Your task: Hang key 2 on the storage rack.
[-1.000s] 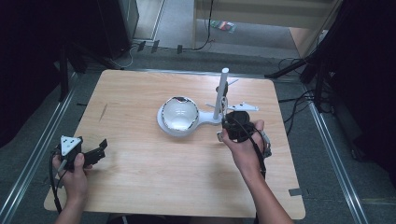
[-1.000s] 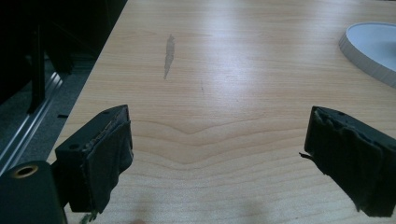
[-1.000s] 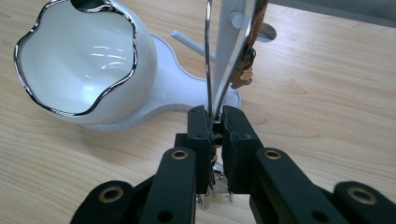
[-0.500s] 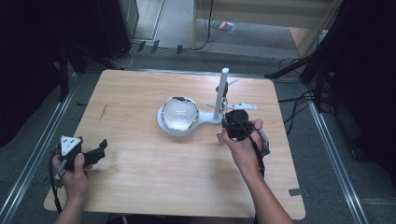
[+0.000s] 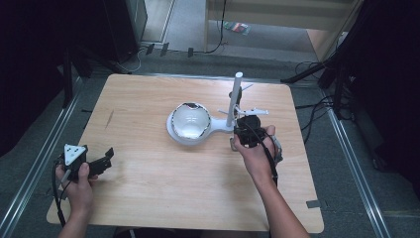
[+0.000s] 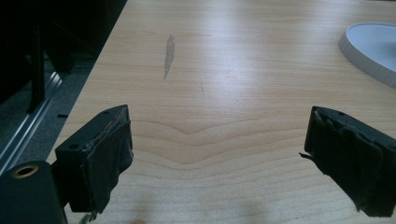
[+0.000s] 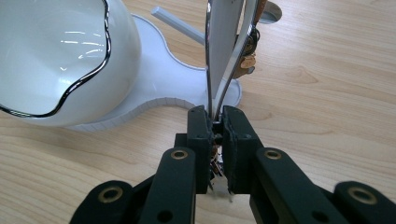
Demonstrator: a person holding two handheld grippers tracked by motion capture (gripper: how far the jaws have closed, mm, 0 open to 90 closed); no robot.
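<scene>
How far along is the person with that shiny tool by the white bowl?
Done: the right gripper is shut on the shiny tool beside the white stand holding the bowl. In hand: the tool stands clamped between the jaws. Left: whatever the tool is for, probably at the bowl. The left gripper waits open above bare table.

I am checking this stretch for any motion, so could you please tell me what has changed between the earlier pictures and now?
Nothing has visibly changed. The right gripper stays clamped on the shiny metal piece beside the white bowl on its white stand, and the left gripper still rests open at the table's near left corner.
</scene>
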